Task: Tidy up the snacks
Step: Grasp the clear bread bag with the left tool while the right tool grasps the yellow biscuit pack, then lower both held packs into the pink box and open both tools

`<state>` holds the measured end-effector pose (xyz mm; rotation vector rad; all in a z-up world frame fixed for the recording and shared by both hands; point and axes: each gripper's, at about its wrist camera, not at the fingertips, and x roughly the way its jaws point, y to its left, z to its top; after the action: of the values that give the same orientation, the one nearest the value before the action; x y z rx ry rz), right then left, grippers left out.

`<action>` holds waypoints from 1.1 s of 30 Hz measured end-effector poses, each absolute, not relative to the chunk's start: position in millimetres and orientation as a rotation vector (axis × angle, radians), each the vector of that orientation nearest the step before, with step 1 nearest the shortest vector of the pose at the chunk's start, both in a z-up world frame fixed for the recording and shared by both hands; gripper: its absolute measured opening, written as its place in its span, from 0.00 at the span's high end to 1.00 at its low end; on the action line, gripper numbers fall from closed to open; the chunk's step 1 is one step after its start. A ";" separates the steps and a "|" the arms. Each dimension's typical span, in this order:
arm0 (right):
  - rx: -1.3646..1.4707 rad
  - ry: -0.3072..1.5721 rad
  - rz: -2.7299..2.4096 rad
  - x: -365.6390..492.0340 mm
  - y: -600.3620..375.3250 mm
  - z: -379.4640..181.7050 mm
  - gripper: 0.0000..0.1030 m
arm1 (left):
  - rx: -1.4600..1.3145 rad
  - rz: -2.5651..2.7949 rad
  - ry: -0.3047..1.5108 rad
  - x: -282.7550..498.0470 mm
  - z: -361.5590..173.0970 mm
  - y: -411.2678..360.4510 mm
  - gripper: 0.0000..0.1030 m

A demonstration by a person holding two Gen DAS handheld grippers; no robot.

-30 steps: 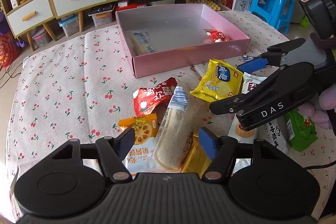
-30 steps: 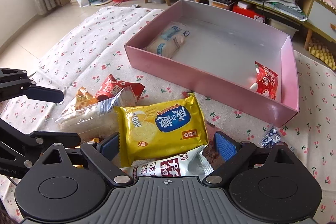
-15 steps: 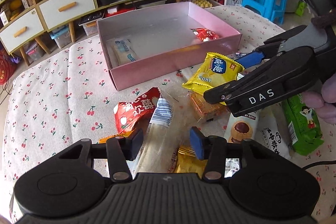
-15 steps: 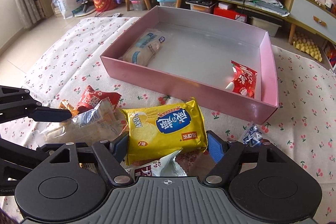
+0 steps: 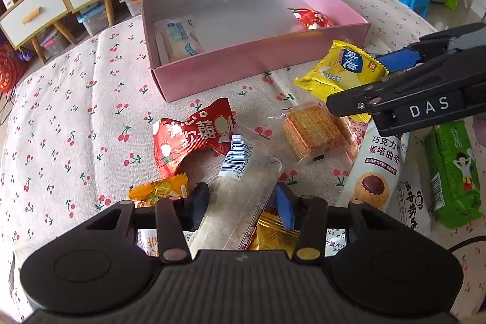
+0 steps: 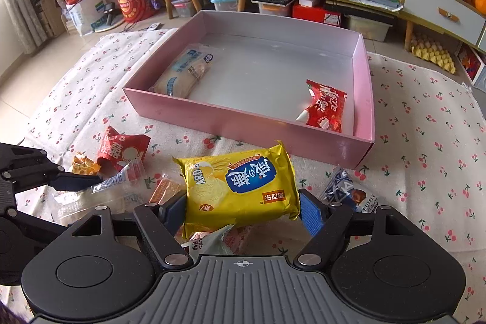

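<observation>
Snack sorting: two packets boxed, most of the pile still loose.

Nearest: left gripper [image 5: 240, 201], jaws closed onto the clear long bread packet [image 5: 243, 187]; right gripper [image 6: 243, 207], jaws set against both sides of the yellow chip bag [image 6: 243, 187], seemingly gripped. Around them on the cherry-print cloth [image 5: 60, 126]: red packet [image 5: 194, 132], wafer pack [image 5: 313, 131], cookie sleeve [image 5: 376, 169], green pack [image 5: 452, 172]. Farthest: pink box [image 6: 243, 119] near the cloth's far edge, holding a white bread packet [image 6: 185, 70] and a red candy packet [image 6: 326, 107].
</observation>
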<state>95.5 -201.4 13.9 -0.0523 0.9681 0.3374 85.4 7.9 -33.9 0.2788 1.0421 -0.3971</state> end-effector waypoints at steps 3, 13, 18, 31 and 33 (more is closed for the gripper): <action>-0.027 0.970 0.332 97.0 -204.7 16.8 0.26 | 0.243 -0.388 1.040 83.8 -29.7 12.4 0.61; 0.129 1.019 0.316 102.4 -223.1 23.4 0.26 | 0.032 -0.377 1.023 89.8 -7.8 38.6 0.65; 0.196 1.036 0.313 102.0 -233.4 31.6 0.26 | -0.076 -0.382 1.019 95.3 0.0 47.4 0.65; 0.341 0.989 0.273 116.1 -260.1 55.9 0.26 | -0.218 -0.356 0.948 122.1 15.3 37.8 0.65; 0.361 0.981 0.264 119.4 -261.9 58.4 0.26 | -0.244 -0.352 0.939 128.3 16.0 36.6 0.65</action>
<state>119.4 -261.9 58.4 0.3611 0.9811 0.2645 128.3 36.6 16.0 -0.2440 0.9387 -0.3523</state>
